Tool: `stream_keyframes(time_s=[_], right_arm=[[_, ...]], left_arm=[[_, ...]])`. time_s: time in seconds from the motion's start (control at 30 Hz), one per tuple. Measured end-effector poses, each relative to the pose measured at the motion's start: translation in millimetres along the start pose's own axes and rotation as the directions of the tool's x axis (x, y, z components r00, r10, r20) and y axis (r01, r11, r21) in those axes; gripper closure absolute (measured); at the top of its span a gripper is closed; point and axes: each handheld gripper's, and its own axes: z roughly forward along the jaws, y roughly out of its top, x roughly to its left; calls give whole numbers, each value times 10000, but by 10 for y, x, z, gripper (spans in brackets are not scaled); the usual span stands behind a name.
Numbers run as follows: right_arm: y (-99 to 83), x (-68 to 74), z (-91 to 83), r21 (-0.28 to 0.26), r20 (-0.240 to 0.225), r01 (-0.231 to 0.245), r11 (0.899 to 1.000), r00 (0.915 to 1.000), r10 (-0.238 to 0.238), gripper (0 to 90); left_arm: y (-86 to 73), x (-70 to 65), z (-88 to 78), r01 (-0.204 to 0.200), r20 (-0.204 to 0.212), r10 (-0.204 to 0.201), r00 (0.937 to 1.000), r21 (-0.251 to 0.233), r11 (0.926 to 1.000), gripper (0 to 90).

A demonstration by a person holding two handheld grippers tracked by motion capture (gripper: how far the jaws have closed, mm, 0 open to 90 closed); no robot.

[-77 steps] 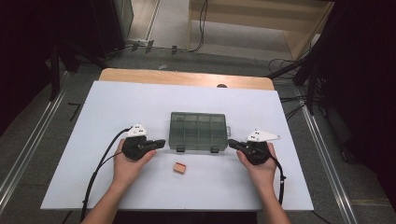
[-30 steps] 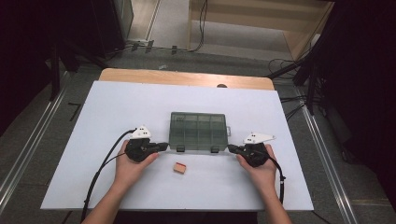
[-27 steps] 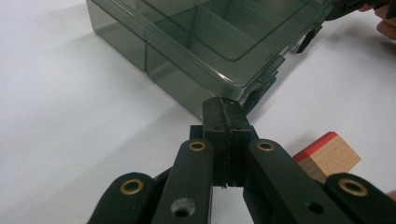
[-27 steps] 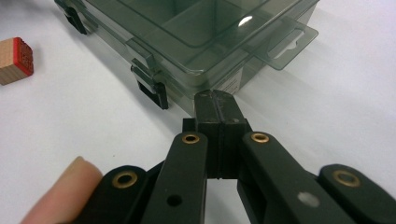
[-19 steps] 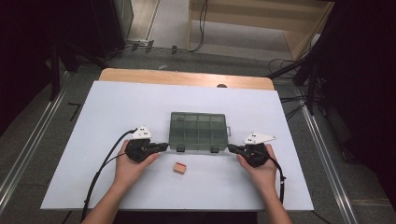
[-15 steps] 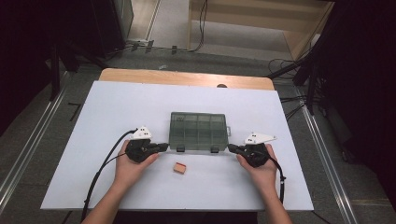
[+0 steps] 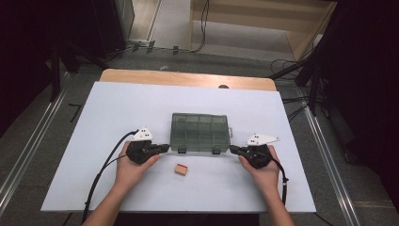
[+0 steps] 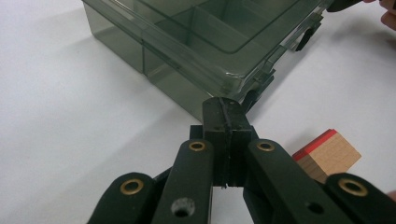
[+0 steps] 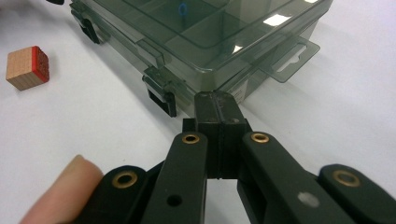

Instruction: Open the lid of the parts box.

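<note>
Since the earliest frame both hands are sitting slightly closer to us. We are holding the left tongs (image 7: 163,148) and right tongs (image 7: 234,149) closed, empty, at the latched box's (image 7: 200,132) front corners; uneven pushing risks sliding it.

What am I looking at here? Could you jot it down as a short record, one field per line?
Setting: white table seen from above
Main thing: smoky clear plastic box with compartments, lid closed
Latches: two dark clips on its near edge
Small thing: wooden block with one red face, lying in front of the box, apart from it
Left gripper: jaws shut, empty, tip at the box's near left corner
Right gripper: jaws shut, empty, tip at the box's near right corner
</note>
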Motion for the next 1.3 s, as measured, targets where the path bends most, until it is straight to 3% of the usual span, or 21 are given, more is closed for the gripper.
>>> stream_keyframes(time_s=[0.37,0.93,0.97,1.1,1.2,1.3], right_arm=[[22,9,-41,-338,3,-35,9994,10000,35,886],[94,36,-145,-1182,-84,-266,9926,9996,258,883],[110,28,-171,-1264,-190,-372,9913,9992,350,825],[128,26,-207,-1441,-368,-428,9886,9986,378,738],[161,44,-232,-1700,13,-288,9850,9996,295,485],[204,44,-282,-2140,67,-455,9758,9988,481,217]], left_arm=[[29,-61,-26,-344,-95,339,9994,-607,9976,900],[196,-66,-92,-187,-53,180,9998,-1697,9853,900],[214,-63,-101,-192,-60,184,9998,-1736,9846,900],[264,-47,-127,-124,45,134,9999,-1822,9832,900],[281,-20,-110,-114,10,118,9999,-1744,9846,900],[308,-6,-110,-94,2,96,10000,-1749,9845,900]])
